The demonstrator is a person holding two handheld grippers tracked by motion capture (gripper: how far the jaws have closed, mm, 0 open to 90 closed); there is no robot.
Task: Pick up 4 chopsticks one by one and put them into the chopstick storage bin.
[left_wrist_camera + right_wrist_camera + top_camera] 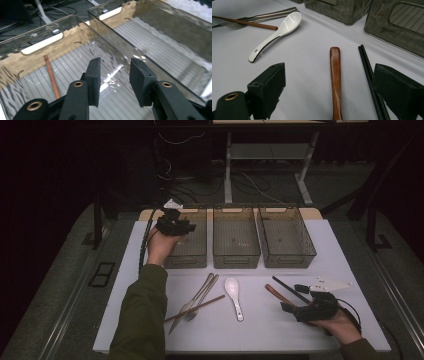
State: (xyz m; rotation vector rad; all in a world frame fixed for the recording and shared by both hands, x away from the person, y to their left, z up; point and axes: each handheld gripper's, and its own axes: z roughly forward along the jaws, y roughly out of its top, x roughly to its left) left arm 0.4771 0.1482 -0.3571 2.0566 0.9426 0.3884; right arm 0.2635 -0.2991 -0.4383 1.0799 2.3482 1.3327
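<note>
High view: cutlery sorting in progress. Left tool hangs over the left bin, the first of three clear bins along the far edge of the surface; middle bin and right bin look empty. Right tool sits low near the right edge, over the wooden handle and black chopsticks. Mid-surface: white spoon, fork and knife side by side, one brown chopstick laid across them.

Left gripper view: left tool jaws are moderately apart, nothing between the pads, touching nothing. Below them lies a brown stick on the left bin's ribbed floor, near the wall with the handle slot. Reads as a drop-off done; this tool is free for the next pick.

Right gripper view: right tool jaws spread wide, empty, bracketing the wooden handle; black chopsticks lie just beside it, close to the right-hand jaw. White spoon lies farther off.

Step in hand, by judgement: right tool lining up a pick of the wooden handle. Next move calls for lowering to the surface, centring on the handle and closing without catching the black chopsticks alongside. Handle lies flat, so the pads must get low.
</note>
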